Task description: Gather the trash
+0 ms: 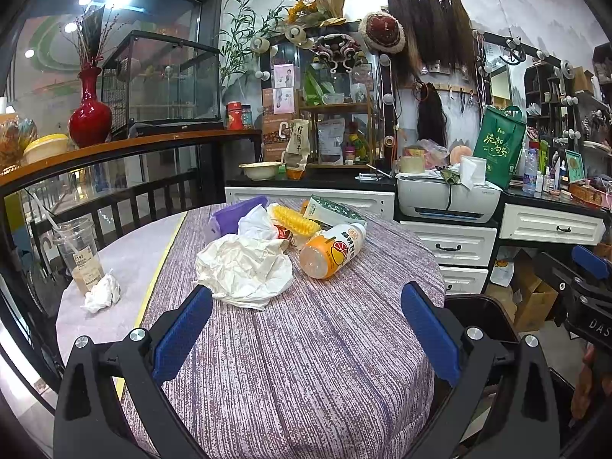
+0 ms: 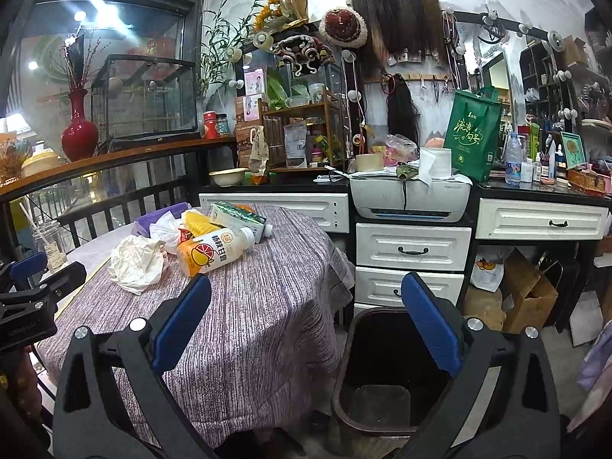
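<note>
While both claws, left gripper (image 1: pixel 306 329) and right gripper (image 2: pixel 306 321), are being held spread and empty, trash is being observed on the striped tablecloth (image 1: pixel 306 344): plastic cup (image 1: pixel 78 252), crumpled paper (image 1: pixel 244 267), orange bottle (image 1: pixel 331 248); dark bin (image 2: pixel 382 375) rightward, below white drawers (image 2: pixel 413 246).

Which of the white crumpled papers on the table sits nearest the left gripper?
The big crumpled sheet just ahead of the left gripper, beside the orange bottle. The small wad sits farther left by the plastic cup.
</note>
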